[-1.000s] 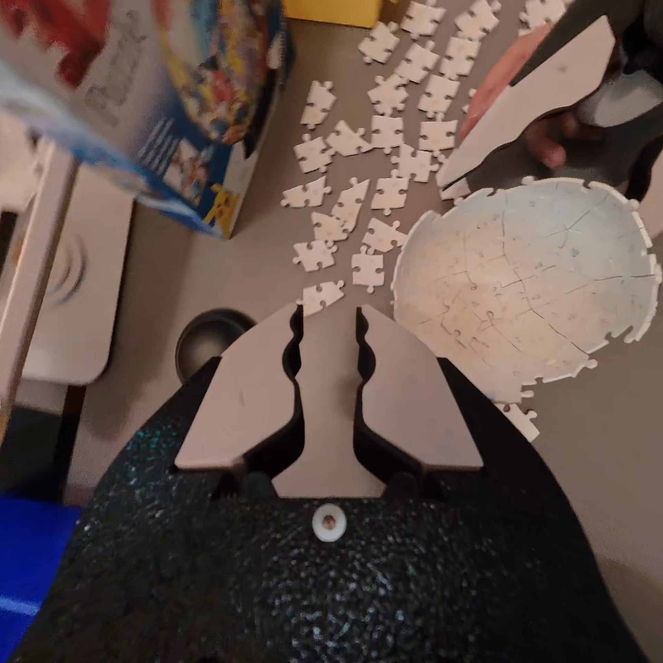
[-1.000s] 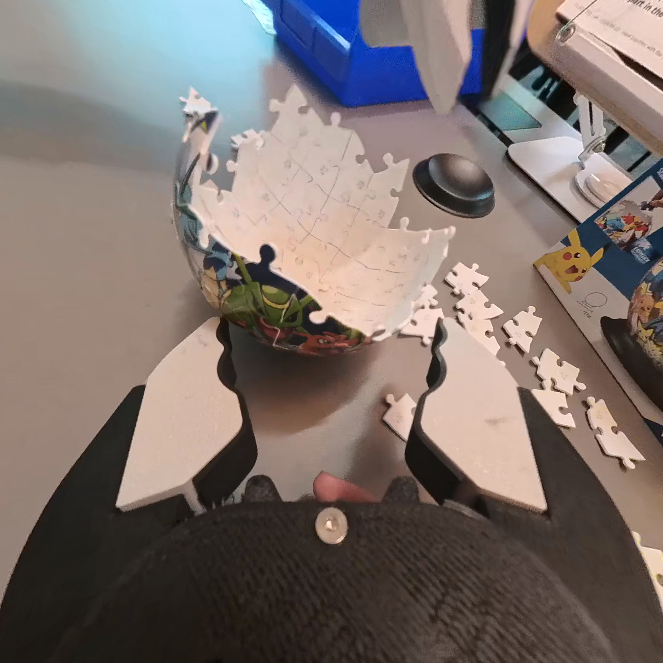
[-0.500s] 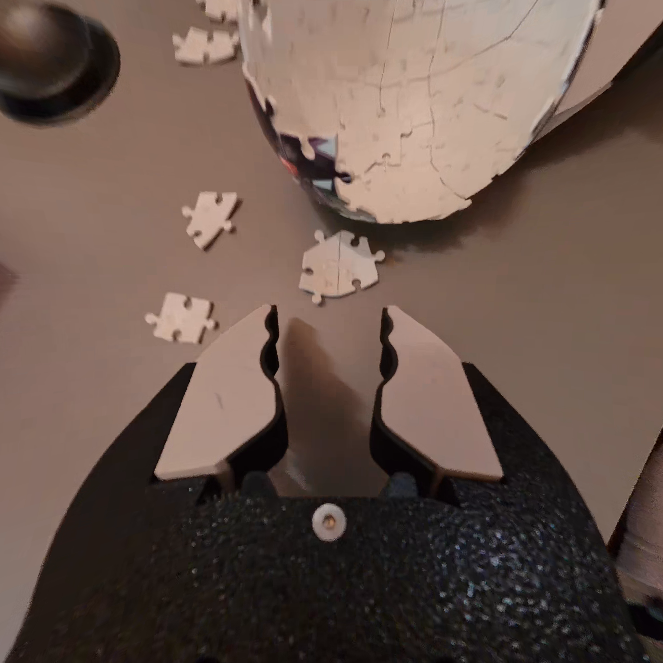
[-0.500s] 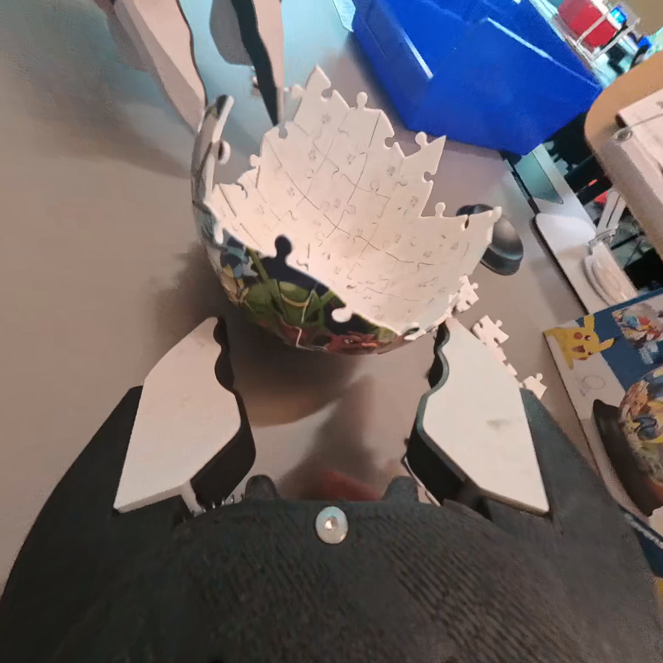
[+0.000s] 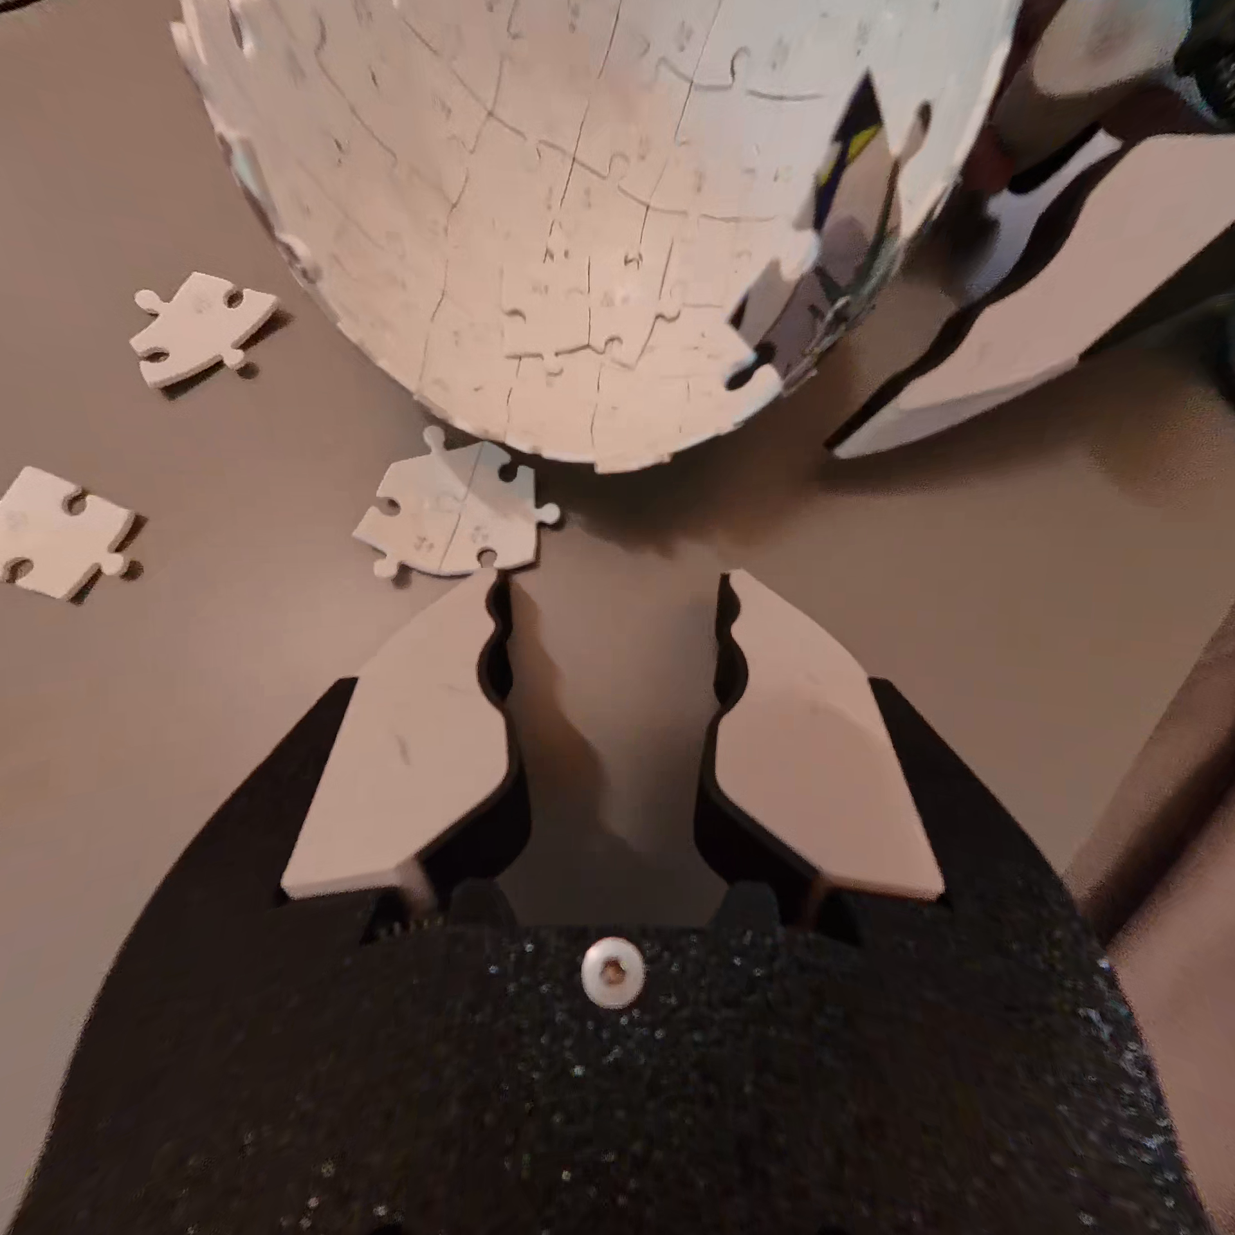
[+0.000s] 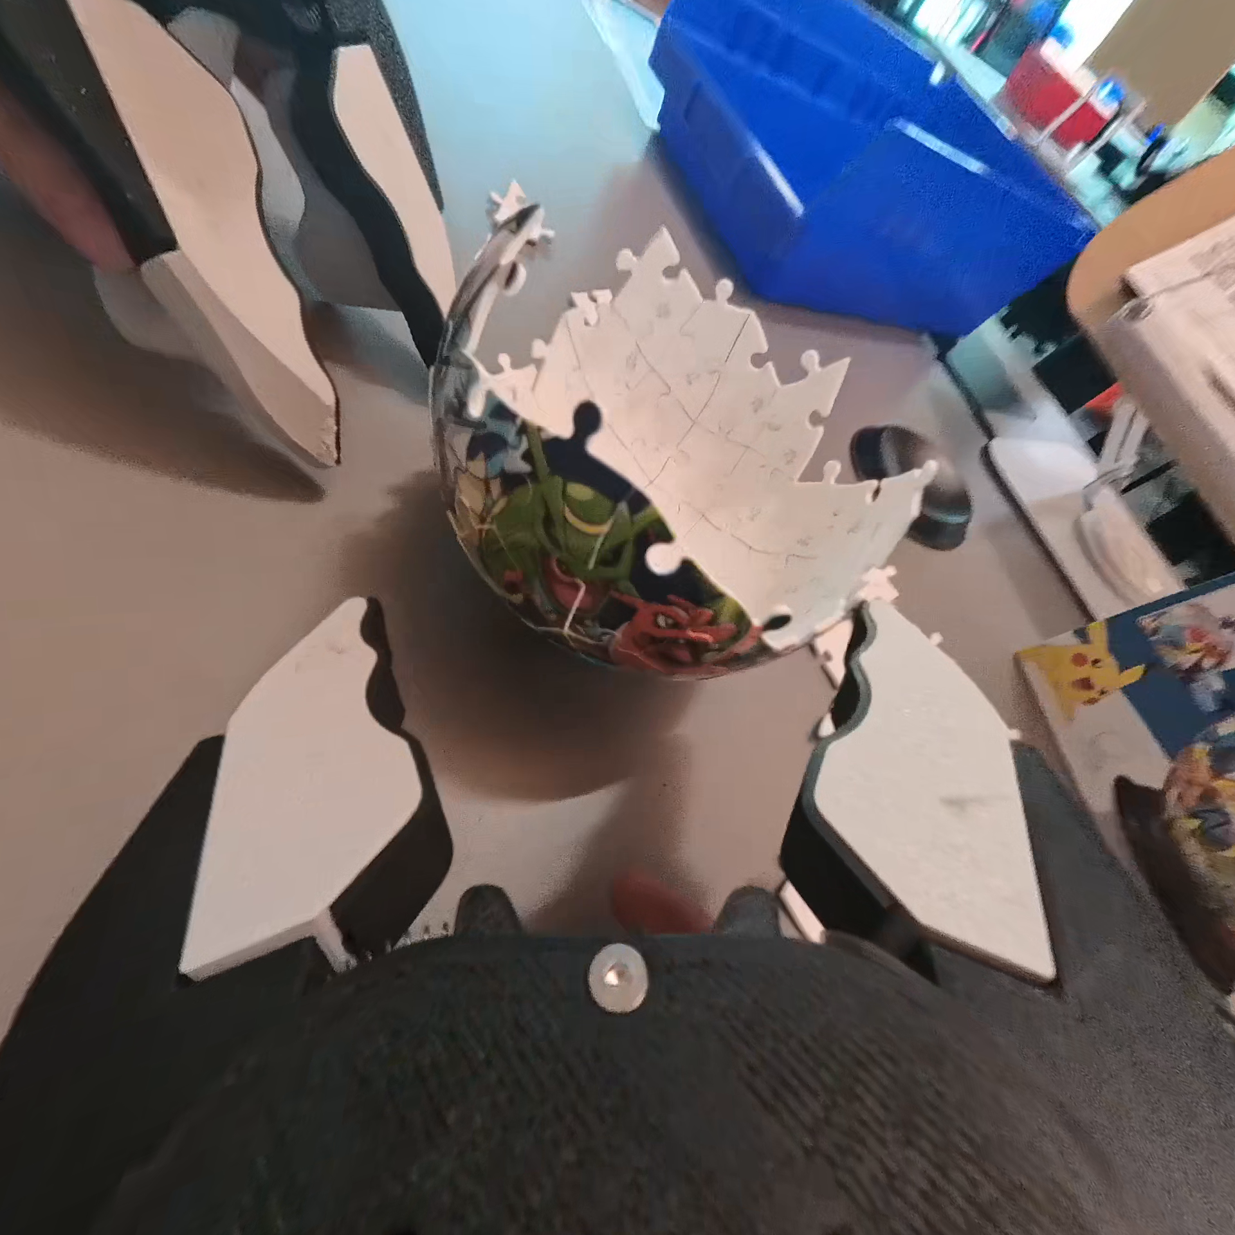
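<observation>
Sitting mid-frame on the grey table (image 6: 167, 601), my half-built puzzle ball (image 6: 641, 508) is untouched; right gripper (image 6: 615, 628) gapes wide just below it, left gripper (image 5: 611, 581) partly open, empty, beside a joined pair of pieces (image 5: 461, 514) at the ball's lower edge.

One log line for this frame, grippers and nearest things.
left gripper: open, empty, beside joined pieces | right gripper: open, empty, facing puzzle bowl | table: loose pieces
</observation>
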`<state>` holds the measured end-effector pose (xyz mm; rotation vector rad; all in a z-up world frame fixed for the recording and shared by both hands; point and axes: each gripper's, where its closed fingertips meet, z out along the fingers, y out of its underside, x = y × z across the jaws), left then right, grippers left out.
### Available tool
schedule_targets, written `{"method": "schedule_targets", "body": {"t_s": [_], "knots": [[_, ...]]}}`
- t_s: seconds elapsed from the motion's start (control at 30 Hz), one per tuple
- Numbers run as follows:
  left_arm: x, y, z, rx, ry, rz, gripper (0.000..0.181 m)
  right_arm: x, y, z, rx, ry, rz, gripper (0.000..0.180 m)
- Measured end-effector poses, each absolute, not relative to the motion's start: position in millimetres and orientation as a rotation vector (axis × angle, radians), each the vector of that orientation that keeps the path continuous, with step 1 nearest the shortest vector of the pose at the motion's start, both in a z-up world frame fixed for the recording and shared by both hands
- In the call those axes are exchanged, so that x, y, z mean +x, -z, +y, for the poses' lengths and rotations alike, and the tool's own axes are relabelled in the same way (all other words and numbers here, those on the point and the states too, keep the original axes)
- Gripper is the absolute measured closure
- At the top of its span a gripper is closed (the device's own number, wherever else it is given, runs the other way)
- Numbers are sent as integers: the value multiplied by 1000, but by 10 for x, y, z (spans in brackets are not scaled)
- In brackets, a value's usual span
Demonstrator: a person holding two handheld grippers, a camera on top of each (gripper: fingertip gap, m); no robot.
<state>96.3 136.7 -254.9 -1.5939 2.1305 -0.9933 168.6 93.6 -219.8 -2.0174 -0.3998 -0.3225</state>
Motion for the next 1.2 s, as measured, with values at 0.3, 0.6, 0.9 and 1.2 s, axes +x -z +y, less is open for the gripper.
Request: {"method": "schedule_targets", "body": {"t_s": [0.3,0.6,0.9,1.2], "knots": [[1277,2430,1153,-1699,1160,1997,99,1640,2112,1007,-2011,0,-225,45],[1384,2477,1190,-1557,1079,2046,111,1858,2061,674,-2045,-141,-449,57],[1520,2568,1328,-1420,864,2155,110,2096,2425,922,-2204,-211,-483,62],[1518,2611,1319,-1432,849,2194,109,1914,2333,1115,-2102,-22,-547,56]]}}
